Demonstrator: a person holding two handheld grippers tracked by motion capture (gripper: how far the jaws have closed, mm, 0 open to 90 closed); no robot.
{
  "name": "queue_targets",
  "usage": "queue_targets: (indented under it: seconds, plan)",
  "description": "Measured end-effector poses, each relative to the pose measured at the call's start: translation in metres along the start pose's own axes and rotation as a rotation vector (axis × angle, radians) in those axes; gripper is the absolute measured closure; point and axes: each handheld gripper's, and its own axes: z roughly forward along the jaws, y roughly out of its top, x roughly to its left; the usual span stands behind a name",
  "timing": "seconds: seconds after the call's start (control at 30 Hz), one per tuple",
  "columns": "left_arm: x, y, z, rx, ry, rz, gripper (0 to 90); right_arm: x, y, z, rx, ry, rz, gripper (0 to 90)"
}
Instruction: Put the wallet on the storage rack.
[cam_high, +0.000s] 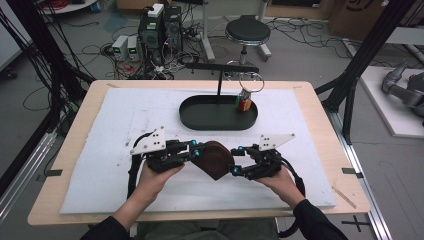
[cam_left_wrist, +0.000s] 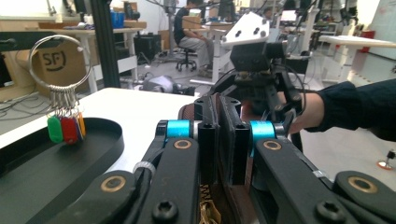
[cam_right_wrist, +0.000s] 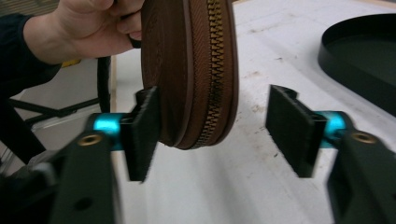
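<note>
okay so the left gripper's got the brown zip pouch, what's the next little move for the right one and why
Probably close the right gripper on the pouch. Its jaws stand open around the pouch's zipper edge, one pad at the leather, the other apart from it, while the left gripper is shut on the far side. A second grip would steady it.

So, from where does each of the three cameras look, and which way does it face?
High view: above the person's side of the table, facing forward and down on the white mat; both forearms and hands hold the grippers at the brown zip pouch.
Left gripper view: rides the left gripper, looking along its jaws shut on the pouch edge, towards the right gripper.
Right gripper view: rides the right gripper, jaws either side of the pouch; the left hand shows behind.
Shared: all three show the pouch and the black tray.
</note>
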Motion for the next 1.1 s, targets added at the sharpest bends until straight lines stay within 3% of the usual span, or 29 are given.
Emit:
queue_targets:
  seconds: [0.1, 0.2, 0.33, 0.4, 0.47, 0.57, 0.63, 0.83, 0.9, 1.03, 1.1]
  plan:
    - [-0.001, 0.000, 0.001, 0.001, -0.002, 0.004, 85.8, 0.000, 0.000, 0.003, 0.021, 0.030, -0.006, 56.8]
    - [0.000, -0.001, -0.001, -0.001, -0.005, 0.005, 85.7, 0.000, 0.000, 0.002, 0.021, 0.046, -0.017, 65.4]
    - [0.002, 0.000, -0.001, 0.014, -0.029, 0.013, 84.2, -0.001, 0.002, -0.005, 0.022, 0.065, -0.026, 69.4]
    - [0.003, 0.002, -0.001, 0.042, -0.037, -0.003, 75.7, -0.001, 0.004, -0.007, 0.047, 0.059, -0.044, 70.1]
    - [0.006, 0.005, 0.001, 0.098, -0.050, -0.023, 57.2, -0.001, 0.005, -0.009, 0.066, 0.053, -0.051, 70.3]
    - [0.007, 0.008, 0.004, 0.190, -0.059, -0.008, 46.3, -0.001, 0.006, -0.011, 0.085, 0.051, -0.062, 70.3]
    - [0.007, 0.010, 0.006, 0.223, -0.062, -0.004, 43.9, -0.001, 0.007, -0.011, 0.100, 0.058, -0.074, 70.3]
    - [0.008, 0.009, 0.014, 0.313, -0.127, -0.047, 43.2, 0.005, 0.008, -0.004, 0.160, 0.079, -0.113, 70.2]
    - [0.008, 0.007, 0.015, 0.344, -0.145, -0.053, 53.9, 0.007, 0.008, -0.003, 0.170, 0.080, -0.117, 70.0]
    - [0.013, 0.002, 0.012, 0.322, -0.147, -0.092, 65.8, 0.007, 0.010, -0.006, 0.156, 0.064, -0.128, 69.6]
    - [0.015, -0.001, 0.010, 0.282, -0.145, -0.118, 67.7, 0.006, 0.011, -0.009, 0.130, 0.061, -0.126, 68.9]
